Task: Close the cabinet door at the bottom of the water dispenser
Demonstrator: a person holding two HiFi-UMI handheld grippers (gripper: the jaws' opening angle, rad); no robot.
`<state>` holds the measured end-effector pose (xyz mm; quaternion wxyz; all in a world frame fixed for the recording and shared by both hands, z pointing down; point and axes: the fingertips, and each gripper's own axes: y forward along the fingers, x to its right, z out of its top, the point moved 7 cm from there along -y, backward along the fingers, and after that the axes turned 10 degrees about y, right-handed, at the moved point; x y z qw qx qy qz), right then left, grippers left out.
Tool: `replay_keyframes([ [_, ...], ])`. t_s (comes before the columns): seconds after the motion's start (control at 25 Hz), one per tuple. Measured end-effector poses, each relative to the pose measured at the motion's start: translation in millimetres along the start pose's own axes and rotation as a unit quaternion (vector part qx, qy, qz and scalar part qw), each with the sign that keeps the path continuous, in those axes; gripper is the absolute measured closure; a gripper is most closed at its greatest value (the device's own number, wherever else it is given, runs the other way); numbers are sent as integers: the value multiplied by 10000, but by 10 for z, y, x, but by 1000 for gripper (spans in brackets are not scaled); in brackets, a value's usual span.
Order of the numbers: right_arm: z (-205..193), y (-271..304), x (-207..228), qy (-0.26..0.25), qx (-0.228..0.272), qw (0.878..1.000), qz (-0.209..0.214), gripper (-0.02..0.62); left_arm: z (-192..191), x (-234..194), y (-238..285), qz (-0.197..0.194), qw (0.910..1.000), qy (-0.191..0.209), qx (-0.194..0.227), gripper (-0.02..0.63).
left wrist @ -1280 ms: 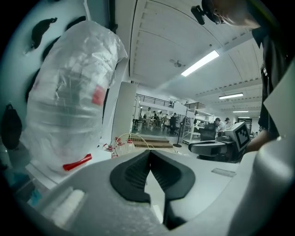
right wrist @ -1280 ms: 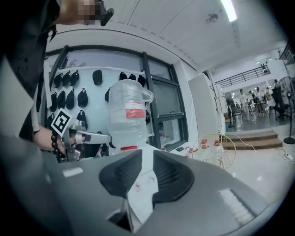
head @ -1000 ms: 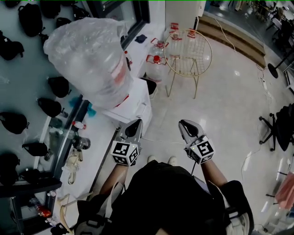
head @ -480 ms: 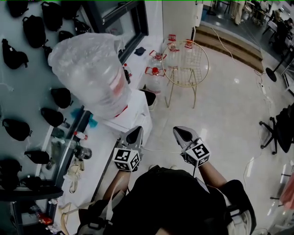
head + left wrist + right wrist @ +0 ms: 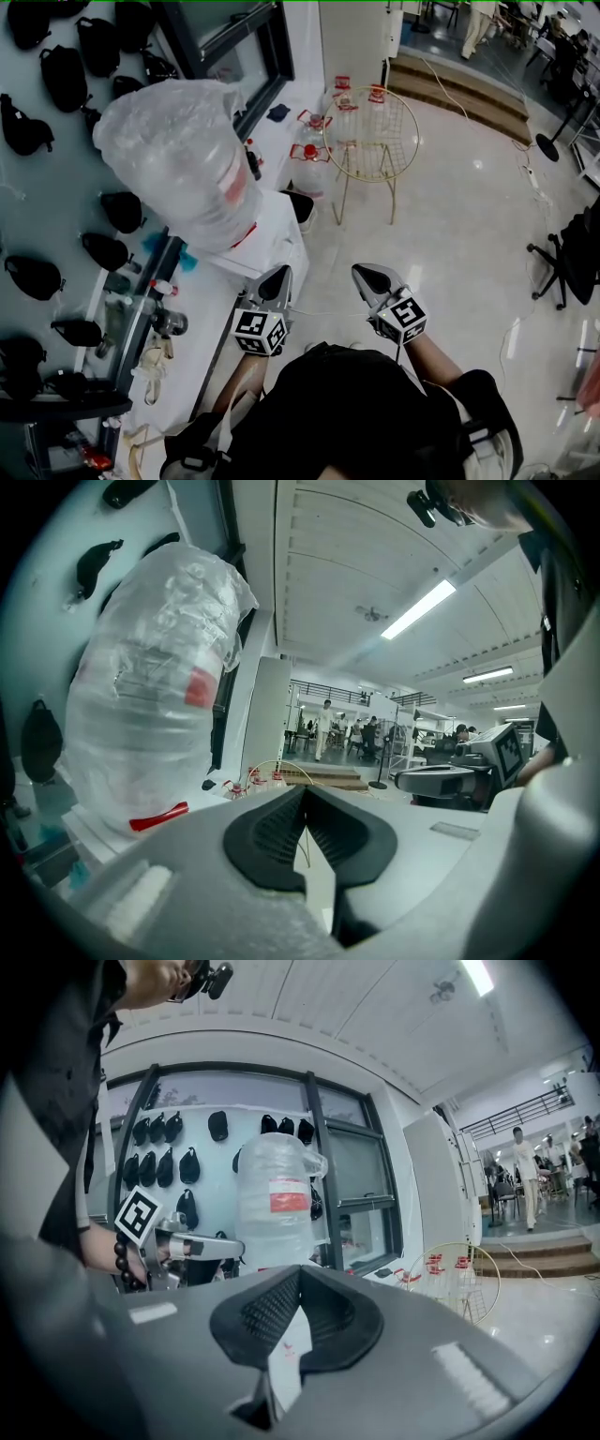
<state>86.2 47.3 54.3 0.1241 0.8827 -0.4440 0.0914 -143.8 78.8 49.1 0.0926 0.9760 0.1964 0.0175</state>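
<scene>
The water dispenser (image 5: 281, 232), topped by a plastic-wrapped bottle (image 5: 178, 159), stands at the wall directly ahead of the left gripper (image 5: 279, 275), its bottom cabinet door indiscernible from above, with left gripper and right gripper (image 5: 364, 274) both clenched on nothing.

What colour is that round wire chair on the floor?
Gold, with thin golden wires and legs. The wire chair shows best in the head view.

water bottle (image 5: 278, 1206): red label, words too blurry to read
marker cubes (image 5: 260, 333): black-and-white square patterns only, nothing to read
</scene>
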Motion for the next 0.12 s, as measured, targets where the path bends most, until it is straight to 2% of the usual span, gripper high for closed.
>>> replay_keyframes([
  [0.12, -6, -8, -13, -18, 4, 10000, -10, 589, 6, 18, 2, 12, 10000, -3, 34, 600],
])
